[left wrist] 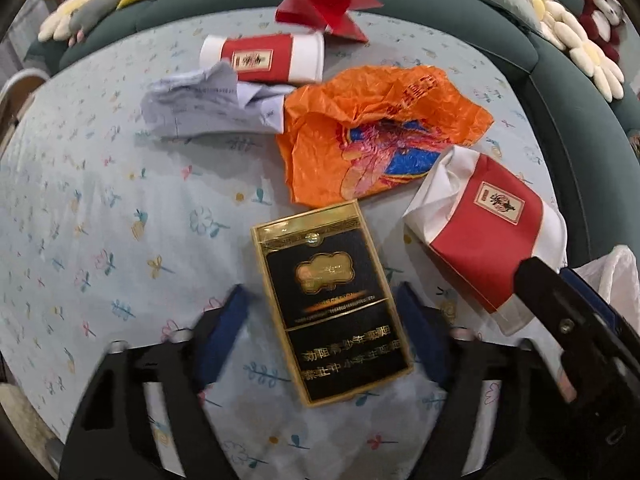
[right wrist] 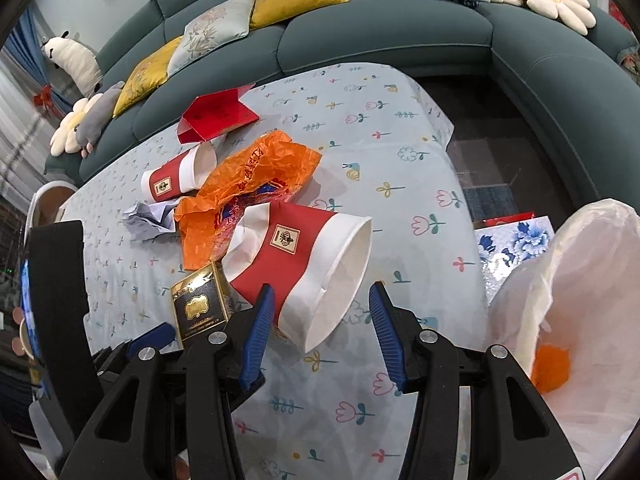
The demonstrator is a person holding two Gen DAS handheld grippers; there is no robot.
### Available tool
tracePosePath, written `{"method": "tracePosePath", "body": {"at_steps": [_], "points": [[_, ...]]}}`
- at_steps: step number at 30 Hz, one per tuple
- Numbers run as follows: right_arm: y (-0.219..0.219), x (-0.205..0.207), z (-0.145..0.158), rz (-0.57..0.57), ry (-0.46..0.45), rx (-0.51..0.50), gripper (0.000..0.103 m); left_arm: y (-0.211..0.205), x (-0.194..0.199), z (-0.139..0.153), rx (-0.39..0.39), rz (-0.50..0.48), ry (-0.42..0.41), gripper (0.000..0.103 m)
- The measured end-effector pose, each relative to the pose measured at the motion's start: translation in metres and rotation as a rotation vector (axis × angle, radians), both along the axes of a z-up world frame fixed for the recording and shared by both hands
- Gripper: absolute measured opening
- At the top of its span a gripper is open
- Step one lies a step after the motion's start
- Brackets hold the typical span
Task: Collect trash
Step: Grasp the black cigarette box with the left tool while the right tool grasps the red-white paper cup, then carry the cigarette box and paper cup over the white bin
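Black-and-gold cigarette pack (left wrist: 334,312): lies flat on the tabletop (left wrist: 100,208), which is covered in a pale blue floral cloth; its lower half sits between the blue pads of the left gripper (left wrist: 326,336), jaws partly apart, a gap showing on each side of the pack, no pad pressing it. Crushed red-and-white paper cup (right wrist: 304,264): on its side just right of the pack, open mouth toward the right gripper (right wrist: 320,332); that gripper's left pad lies against the cup's red band, the right pad stands clear of the rim, jaws at a middling width, nothing clamped. Orange plastic bag (left wrist: 372,132): crumpled, with blue and red print, just behind the pack and the crushed cup. Crumpled white paper (left wrist: 212,104): left of the orange bag, touching it. Second red-and-white paper cup (left wrist: 264,56): on its side behind the paper. Folded red paper (left wrist: 326,10): at the tabletop's far edge. White trash bag (right wrist: 572,320): open at the tabletop's right, something orange inside. Teal sofa (right wrist: 380,36): curves round the far side, carrying yellow and grey cushions and flower-shaped pillows. Blue-and-white floral box (right wrist: 516,248): on the floor beside the trash bag.
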State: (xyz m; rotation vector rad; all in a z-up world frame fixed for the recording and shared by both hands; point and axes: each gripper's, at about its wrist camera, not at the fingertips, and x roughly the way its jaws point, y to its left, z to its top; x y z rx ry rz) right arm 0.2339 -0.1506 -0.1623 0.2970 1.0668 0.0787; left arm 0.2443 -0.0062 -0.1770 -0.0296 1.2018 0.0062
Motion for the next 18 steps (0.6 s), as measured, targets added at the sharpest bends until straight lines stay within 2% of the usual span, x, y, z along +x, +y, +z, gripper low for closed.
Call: {"method": "tracePosePath", "body": {"at_steps": [2,6,7,12,18], "points": [[0.003,0.002,-0.001,0.008,-0.001,0.002,0.043,0.003,0.0,0.001,-0.016,-0.013,0.001,0.058],[0.007,0.002,-0.001,0.018,0.002,0.009,0.016,0.009,-0.005,0.005,-0.046,-0.005,0.008,0.058],[0.007,0.0,0.0,0.018,0.0,0.009,0.012,0.009,-0.004,0.004,-0.05,-0.005,0.008,0.058],[0.003,-0.009,0.012,0.009,-0.029,0.011,0.004,0.008,-0.008,0.013,-0.068,-0.011,-0.004,0.058],[-0.012,-0.027,0.039,-0.023,-0.079,0.008,0.004,-0.002,-0.022,0.037,-0.096,-0.041,-0.035,0.058]]}}
